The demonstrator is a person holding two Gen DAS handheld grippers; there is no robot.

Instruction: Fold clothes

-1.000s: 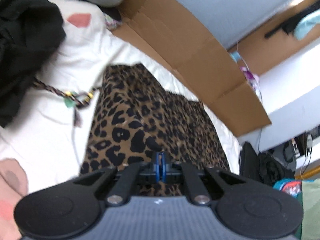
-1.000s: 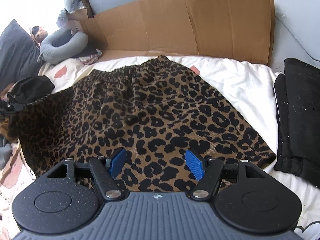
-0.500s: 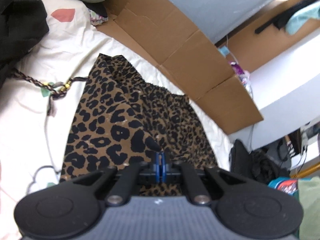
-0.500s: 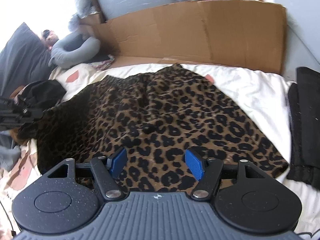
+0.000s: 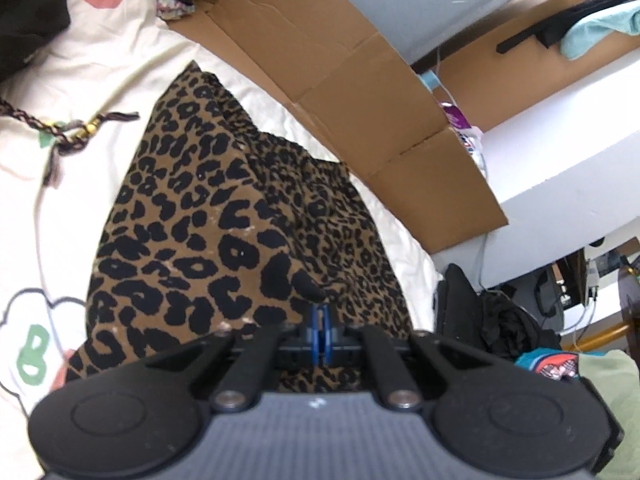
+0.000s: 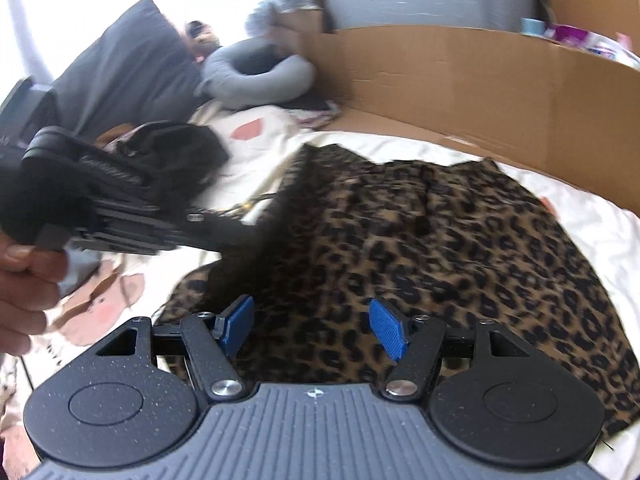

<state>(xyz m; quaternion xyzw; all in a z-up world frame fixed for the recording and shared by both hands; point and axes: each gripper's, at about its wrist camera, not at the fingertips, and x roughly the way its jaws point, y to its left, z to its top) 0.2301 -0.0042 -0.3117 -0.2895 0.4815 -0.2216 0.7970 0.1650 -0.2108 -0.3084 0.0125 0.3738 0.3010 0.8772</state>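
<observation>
Bedroom at home: printed bedsheet (image 5: 100, 68), dark pillow (image 6: 128, 76), grey neck cushion (image 6: 256, 80) (cardboard (image 6: 460, 80) behind).

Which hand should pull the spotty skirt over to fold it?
The left. Its gripper is already pinched shut on the skirt's edge, lifting it. The right gripper holds nothing; its closing jaws hang apart above the cloth.

Left gripper (image 5: 320, 322) pinched shut on a fold of skirt (image 5: 224, 240). Right gripper (image 6: 314, 326) pads apart, closing, nothing gripped. Left hand (image 6: 24, 280) near left.
</observation>
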